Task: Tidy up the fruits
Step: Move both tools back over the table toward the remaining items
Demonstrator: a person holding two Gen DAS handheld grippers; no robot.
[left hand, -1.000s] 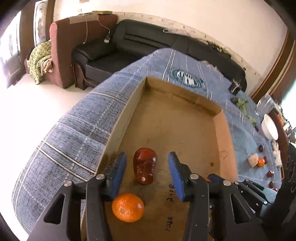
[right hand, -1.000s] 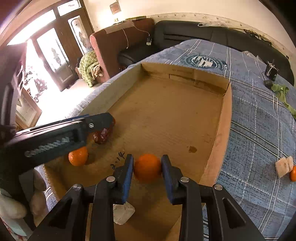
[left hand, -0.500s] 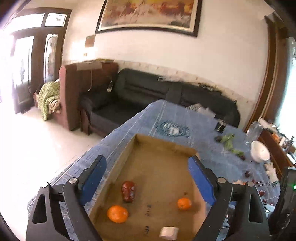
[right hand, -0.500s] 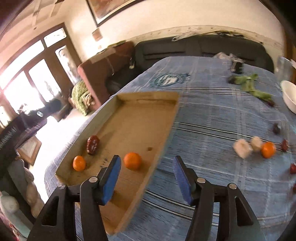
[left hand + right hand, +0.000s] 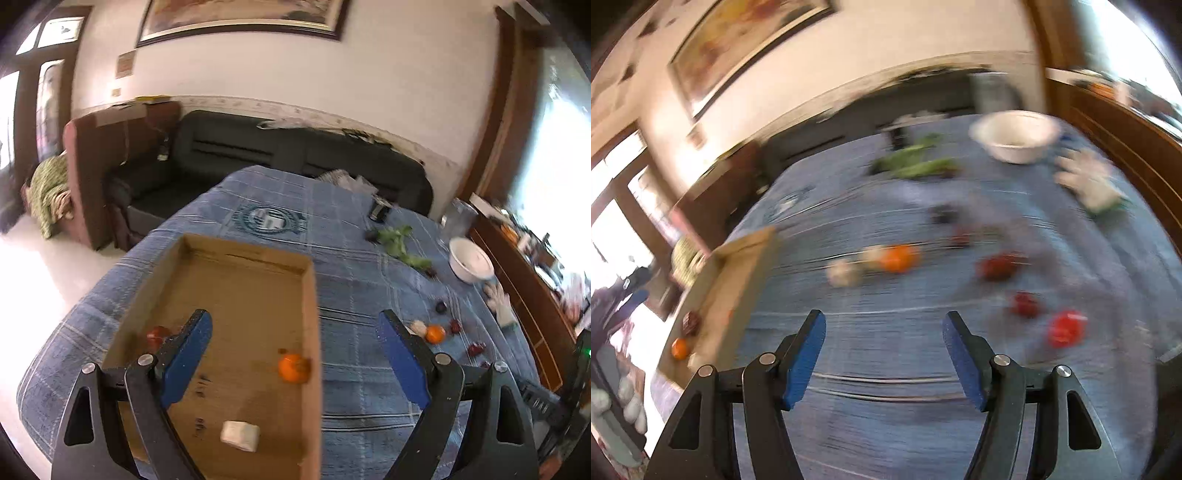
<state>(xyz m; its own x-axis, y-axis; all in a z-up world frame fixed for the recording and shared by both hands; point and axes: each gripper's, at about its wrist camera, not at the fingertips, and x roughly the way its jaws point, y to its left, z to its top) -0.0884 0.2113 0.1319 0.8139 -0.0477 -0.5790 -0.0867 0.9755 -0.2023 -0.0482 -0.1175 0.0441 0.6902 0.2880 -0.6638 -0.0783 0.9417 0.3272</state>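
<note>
A shallow cardboard tray (image 5: 312, 295) lies on the blue checked cloth. In the left wrist view it holds an orange (image 5: 293, 366), a dark red fruit (image 5: 157, 335) half hidden by a finger, and a pale block (image 5: 240, 435). My left gripper (image 5: 293, 354) is open and empty above the tray's right side. My right gripper (image 5: 884, 356) is open and empty above the cloth. The blurred right wrist view shows a loose orange (image 5: 899, 257), pale pieces (image 5: 846, 272) and several red fruits (image 5: 1065, 328) on the cloth, with the tray (image 5: 738, 266) at the left.
A white bowl (image 5: 471, 259) and green leaves (image 5: 399, 242) lie at the far right of the cloth, a white glove (image 5: 1087, 181) beside them. A black sofa (image 5: 295, 147) stands behind the table. A wooden cabinet (image 5: 524, 295) runs along the right.
Both grippers opened and pulled up and back from the tray. The right one let go of its orange in the tray and swung right over the loose fruit.
</note>
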